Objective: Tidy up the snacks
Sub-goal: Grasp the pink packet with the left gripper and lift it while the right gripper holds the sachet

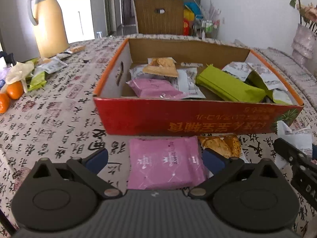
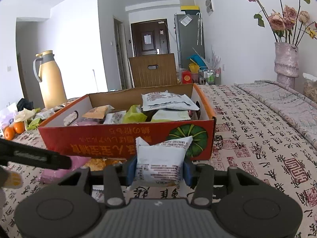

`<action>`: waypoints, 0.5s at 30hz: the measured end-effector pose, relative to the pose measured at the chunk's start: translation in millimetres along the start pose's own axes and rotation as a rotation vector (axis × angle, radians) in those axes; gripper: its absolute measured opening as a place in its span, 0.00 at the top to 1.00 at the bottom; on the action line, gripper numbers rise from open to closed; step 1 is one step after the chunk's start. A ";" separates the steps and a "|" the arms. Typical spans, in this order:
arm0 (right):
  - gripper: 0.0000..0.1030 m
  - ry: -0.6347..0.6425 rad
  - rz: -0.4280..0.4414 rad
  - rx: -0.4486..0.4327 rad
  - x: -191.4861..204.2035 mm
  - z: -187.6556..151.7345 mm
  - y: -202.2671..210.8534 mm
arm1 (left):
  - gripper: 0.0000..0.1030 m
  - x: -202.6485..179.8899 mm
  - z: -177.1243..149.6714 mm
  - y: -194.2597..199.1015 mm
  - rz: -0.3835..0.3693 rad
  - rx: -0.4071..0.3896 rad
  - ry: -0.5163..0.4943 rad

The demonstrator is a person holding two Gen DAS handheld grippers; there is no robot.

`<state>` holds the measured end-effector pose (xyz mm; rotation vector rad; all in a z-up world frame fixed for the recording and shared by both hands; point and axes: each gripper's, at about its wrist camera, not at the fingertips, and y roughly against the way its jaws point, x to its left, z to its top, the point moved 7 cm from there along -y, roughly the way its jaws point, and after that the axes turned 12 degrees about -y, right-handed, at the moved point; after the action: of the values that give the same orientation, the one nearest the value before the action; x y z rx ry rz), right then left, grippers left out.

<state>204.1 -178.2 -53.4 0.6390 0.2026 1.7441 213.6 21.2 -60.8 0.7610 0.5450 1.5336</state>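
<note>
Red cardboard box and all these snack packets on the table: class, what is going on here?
A person with two handheld grippers is sorting snacks into the red cardboard box, already part full. The right gripper is shut on a white printed snack packet in front of the box. The left gripper is open, its fingers either side of a pink snack packet lying on the calligraphy-print tablecloth. More snacks wait beside the yellow thermos jug.

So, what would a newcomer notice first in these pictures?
First the red cardboard box mid-table, full of snack packets. In front of it the right gripper is shut on a white packet, while a pink packet lies between the left gripper's open fingers. A yellow thermos stands far left.
</note>
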 end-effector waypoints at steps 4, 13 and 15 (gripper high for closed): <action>0.56 -0.003 0.009 -0.002 0.3 0.0 0.6 | 0.00 -7.4 -1.6 -10.6 -0.004 0.035 -0.003; 0.55 -0.005 0.021 -0.007 1.1 0.2 1.9 | 0.00 -10.1 -7.4 -21.4 -0.002 0.063 0.006; 0.55 -0.005 0.020 -0.007 1.0 0.1 1.8 | 0.00 -10.7 -7.9 -20.6 -0.007 0.061 -0.001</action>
<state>202.5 -177.8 -52.2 0.6428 0.1870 1.7617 221.7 13.7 -82.8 0.8051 0.5954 1.5157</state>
